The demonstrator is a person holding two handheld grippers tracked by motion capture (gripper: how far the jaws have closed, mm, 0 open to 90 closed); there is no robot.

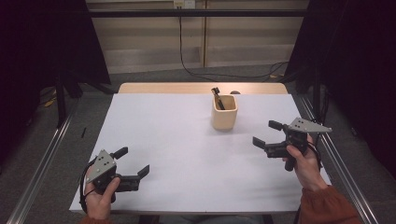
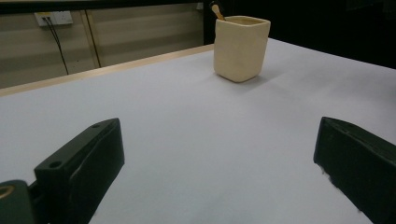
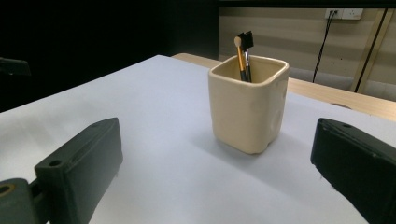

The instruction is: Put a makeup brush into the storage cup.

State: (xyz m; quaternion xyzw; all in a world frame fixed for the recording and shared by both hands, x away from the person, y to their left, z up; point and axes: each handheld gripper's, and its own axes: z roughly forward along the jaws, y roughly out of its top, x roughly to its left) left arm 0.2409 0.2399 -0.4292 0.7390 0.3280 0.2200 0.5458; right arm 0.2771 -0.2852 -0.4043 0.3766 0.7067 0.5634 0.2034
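With both grippers gaping empty, the right gripper (image 1: 267, 136) near the cream cup (image 1: 224, 112) at the table's one o'clock and the left gripper (image 1: 135, 162) well apart at seven, a careless reach for the brushes (image 3: 243, 55) could tip the cup.
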